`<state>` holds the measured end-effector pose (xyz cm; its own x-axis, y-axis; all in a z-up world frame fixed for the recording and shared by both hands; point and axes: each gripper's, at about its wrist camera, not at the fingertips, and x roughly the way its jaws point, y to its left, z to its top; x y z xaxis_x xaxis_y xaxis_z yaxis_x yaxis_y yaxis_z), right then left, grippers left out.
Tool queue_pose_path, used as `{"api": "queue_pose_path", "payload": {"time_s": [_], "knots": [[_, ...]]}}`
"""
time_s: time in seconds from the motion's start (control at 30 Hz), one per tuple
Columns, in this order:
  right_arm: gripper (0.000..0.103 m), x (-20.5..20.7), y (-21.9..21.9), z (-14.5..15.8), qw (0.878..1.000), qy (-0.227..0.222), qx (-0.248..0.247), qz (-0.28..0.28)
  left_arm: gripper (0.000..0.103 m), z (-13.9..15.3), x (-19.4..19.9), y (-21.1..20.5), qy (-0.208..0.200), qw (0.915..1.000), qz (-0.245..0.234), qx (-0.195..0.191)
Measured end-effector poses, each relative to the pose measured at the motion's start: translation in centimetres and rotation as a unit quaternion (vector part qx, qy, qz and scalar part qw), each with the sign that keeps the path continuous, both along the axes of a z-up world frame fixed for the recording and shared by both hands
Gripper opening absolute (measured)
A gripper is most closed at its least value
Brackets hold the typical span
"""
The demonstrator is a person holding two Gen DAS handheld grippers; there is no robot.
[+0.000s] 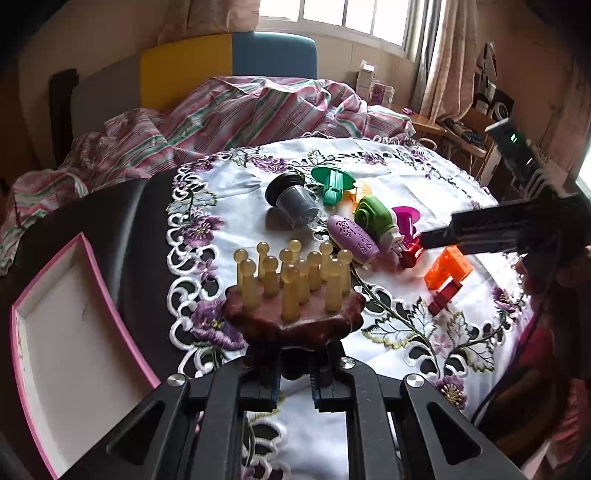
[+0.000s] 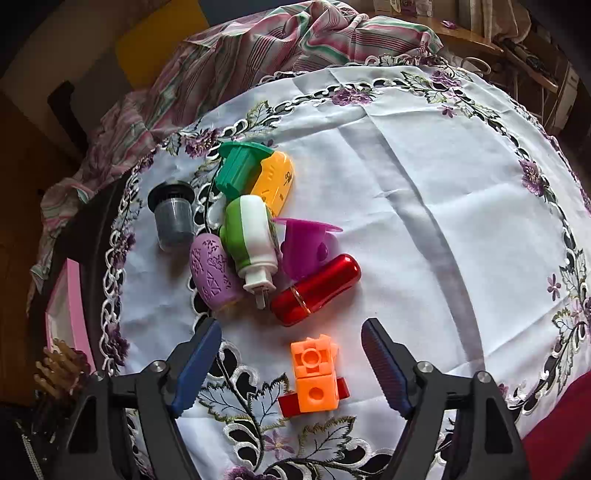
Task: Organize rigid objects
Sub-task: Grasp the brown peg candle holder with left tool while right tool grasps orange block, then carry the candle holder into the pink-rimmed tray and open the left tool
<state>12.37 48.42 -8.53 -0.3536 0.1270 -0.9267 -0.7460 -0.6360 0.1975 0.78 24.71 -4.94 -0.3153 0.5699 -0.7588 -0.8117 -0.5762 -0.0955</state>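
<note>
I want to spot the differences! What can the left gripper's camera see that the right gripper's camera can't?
Only the left wrist view shows the window, the inside of the pink box, and the left gripper shut on the brown massager. Only the right wrist view shows the right gripper open above the orange block. Both show the red tube, purple case and green plug.
</note>
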Motion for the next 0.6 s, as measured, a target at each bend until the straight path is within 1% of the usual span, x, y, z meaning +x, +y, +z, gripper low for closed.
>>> {"api": "queue_pose_path", "payload": {"time_s": [0.03,0.1,0.13,0.17,0.2,0.27,0.37,0.4,0.47,0.57,0.6], "knots": [[0.072,-0.1,-0.1,-0.3,1.000,-0.013,0.001,0.000,0.012,0.2,-0.1,-0.6,-0.004,1.0000,0.004,0.005],[0.063,-0.1,-0.3,-1.1,0.999,-0.033,-0.002,-0.001,0.012,0.6,-0.3,-2.1,-0.006,0.9998,0.016,0.012],[0.059,-0.2,-0.3,-1.7,0.998,-0.057,0.002,-0.002,0.012,0.8,-0.5,-2.7,-0.006,0.9997,0.021,0.014],[0.041,-0.2,-0.4,-2.2,0.997,-0.074,0.008,-0.002,0.012,1.0,-1.0,-3.5,-0.012,0.9994,0.029,0.017],[0.024,-0.1,-0.4,-2.7,0.997,-0.080,0.005,-0.003,0.012,1.3,-1.8,-4.7,-0.024,0.9986,0.041,0.024],[0.024,-0.2,-0.4,-2.9,0.996,-0.083,0.010,0.003,0.012,1.6,-3.3,-6.8,-0.035,0.9967,0.065,0.034],[0.024,-0.5,-1.0,-2.9,0.996,-0.086,0.018,0.021,0.012,1.5,-6.8,-10.7,-0.041,0.9910,0.121,0.038],[0.024,-0.5,-1.1,-2.9,0.996,-0.083,0.020,0.025,0.012,1.3,-8.6,-12.2,-0.043,0.9875,0.148,0.034],[0.024,-0.5,-1.3,-2.7,0.997,-0.075,0.021,0.029,0.012,0.6,-11.5,-14.4,-0.040,0.9818,0.184,0.021],[0.024,-0.2,-1.4,-2.4,0.997,-0.060,0.019,0.035,0.012,-1.0,-15.0,-16.5,-0.033,0.9749,0.220,-0.009],[0.024,-0.1,-1.4,-2.3,0.998,-0.054,0.018,0.036,0.012,-1.6,-16.4,-17.1,-0.034,0.9712,0.235,-0.019]]}}
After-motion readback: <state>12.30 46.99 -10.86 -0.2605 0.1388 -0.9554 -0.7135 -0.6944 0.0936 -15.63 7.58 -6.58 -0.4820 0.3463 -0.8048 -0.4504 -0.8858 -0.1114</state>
